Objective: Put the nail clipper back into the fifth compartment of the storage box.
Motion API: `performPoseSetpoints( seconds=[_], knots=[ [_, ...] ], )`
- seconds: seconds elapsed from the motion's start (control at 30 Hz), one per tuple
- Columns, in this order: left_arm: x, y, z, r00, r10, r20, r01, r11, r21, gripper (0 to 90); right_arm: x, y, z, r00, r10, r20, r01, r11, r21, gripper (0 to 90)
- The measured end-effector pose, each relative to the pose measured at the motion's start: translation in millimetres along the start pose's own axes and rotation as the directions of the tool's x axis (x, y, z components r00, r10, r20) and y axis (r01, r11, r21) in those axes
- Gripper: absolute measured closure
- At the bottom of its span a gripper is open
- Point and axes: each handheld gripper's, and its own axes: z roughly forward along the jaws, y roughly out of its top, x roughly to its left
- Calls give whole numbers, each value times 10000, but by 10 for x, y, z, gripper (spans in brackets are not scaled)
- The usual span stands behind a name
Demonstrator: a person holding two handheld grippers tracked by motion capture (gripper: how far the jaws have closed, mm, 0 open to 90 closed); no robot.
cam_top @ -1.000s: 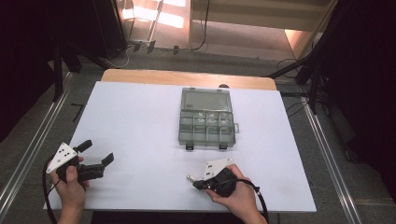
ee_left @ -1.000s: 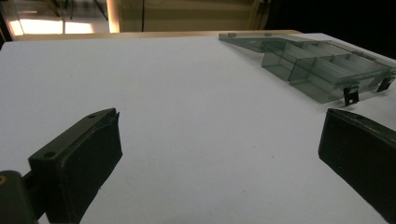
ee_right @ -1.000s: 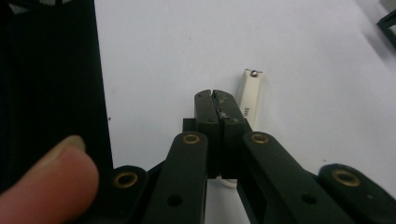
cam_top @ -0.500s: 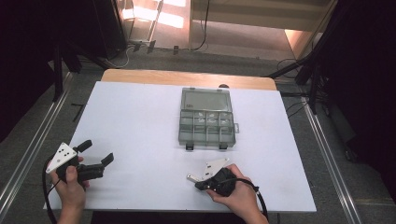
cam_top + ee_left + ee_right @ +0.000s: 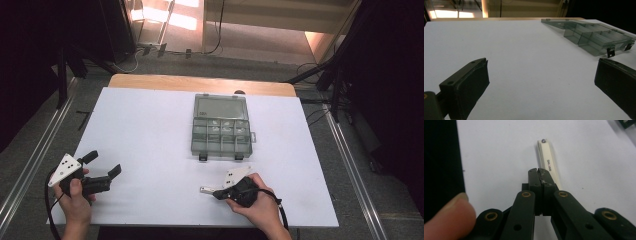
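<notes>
left gripper [image 5: 102, 167]: jaws spread wide, nothing between, near left of table [image 5: 150, 125] | right gripper [image 5: 539, 171]: jaws pressed together, near right, white stick [image 5: 548, 163] lies just beside its tip | clear box [image 5: 221, 127]: open, far centre

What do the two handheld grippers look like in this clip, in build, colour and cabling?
Both are black two-jaw tools. The left gripper carries a pale grey three-cornered plate with dark dots on top, has flat black block-shaped pads, and trails a black cable. The right gripper also bears a pale plate; its black linkage arms have brass-coloured rivets, its narrow tips look scuffed, and a black cable loops behind it. No sleeves are visible.
</notes>
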Motion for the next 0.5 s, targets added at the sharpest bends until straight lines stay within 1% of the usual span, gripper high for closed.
performPoseSetpoints(
  seconds=[0.03, 0.1, 0.17, 0.2, 0.27, 0.3, 0.33, 0.4, 0.47, 0.5],
  knots=[
    [2, -2, -3, 10000, -16, -3, 16, 10000, -22, 0, 0, 0, 0, 10000, 0, 0, 0, 10000, 0, 900],
    [6, -6, -9, 10000, -54, 0, 54, 10000, -56, 0, -8, 14, -58, 9999, -9, 115, 10, 10000, -72, 900],
    [8, -9, -12, 10000, -84, 5, 84, 9999, -75, 0, -21, 31, -107, 9999, 80, 83, -77, 9996, -257, 845],
    [8, -10, -13, 10000, -93, 13, 94, 9999, -76, 0, -26, 42, -120, 9999, 90, 86, -88, 9996, -267, 807],
    [7, -11, -13, 10000, -96, 20, 96, 9999, -80, 0, -21, 67, -135, 9987, 14, 500, -7, 9999, -150, 725],
    [8, -11, -14, 10000, -90, 18, 90, 9999, -79, 0, -25, 75, -136, 9986, 62, 532, -52, 9998, -175, 684],
    [7, -12, -15, 10000, -91, 20, 91, 9999, -78, 0, -41, 92, -138, 9988, 237, 425, -226, 9994, -243, 575],
    [7, -13, -17, 10000, -79, 29, 79, 9999, -69, 0, -57, 116, -130, 9995, 174, 246, -171, 9998, -111, 462],
    [8, -13, -17, 9999, -107, 49, 108, 9999, -94, 0, -62, 148, -121, 9994, 146, 317, -147, 9999, 30, 327],
    [9, -13, -16, 9999, -117, 47, 118, 9999, -93, 0, -62, 148, -121, 9994, 146, 317, -147, 9999, 30, 327]
  ],
)
